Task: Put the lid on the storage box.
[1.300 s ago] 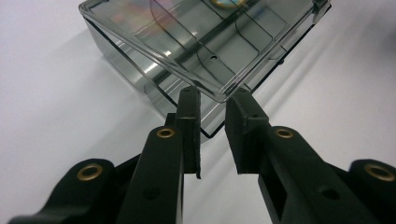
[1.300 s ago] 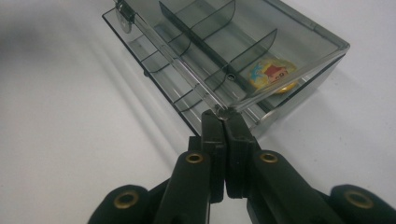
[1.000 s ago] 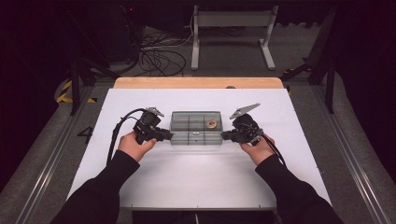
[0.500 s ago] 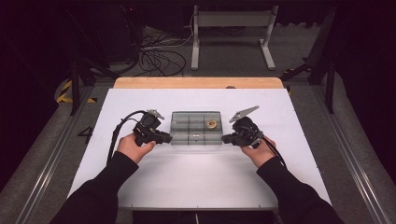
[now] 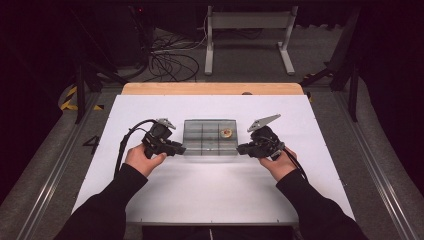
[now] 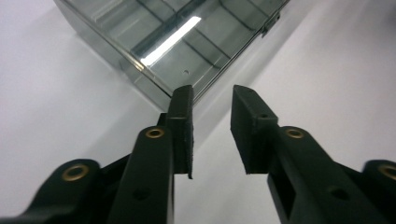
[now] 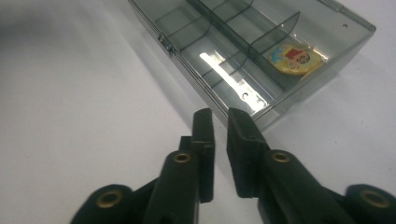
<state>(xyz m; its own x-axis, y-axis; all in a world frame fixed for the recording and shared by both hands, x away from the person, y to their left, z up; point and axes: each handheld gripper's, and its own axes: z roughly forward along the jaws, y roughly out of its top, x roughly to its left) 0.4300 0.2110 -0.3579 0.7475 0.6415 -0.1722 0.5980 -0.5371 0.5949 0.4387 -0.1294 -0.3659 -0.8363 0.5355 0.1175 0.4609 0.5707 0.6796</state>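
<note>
White table [image 5: 165, 200]: organizer box [image 5: 210, 137] long axis left-right.

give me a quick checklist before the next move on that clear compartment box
1. Box flat on the white table, lid shut: ok.
2. Left gripper clear of the box: ok, its jaws have just been opening, with nothing between them, at the box's near corner.
3. Right gripper clear of the box: ok, its jaws have just been opening to a narrow gap with nothing in it.
4. Round badge inside one compartment: ok.
5. Front latch fastened: cannot tell.
6. Cables clear of the box: ok in the high view.
</note>
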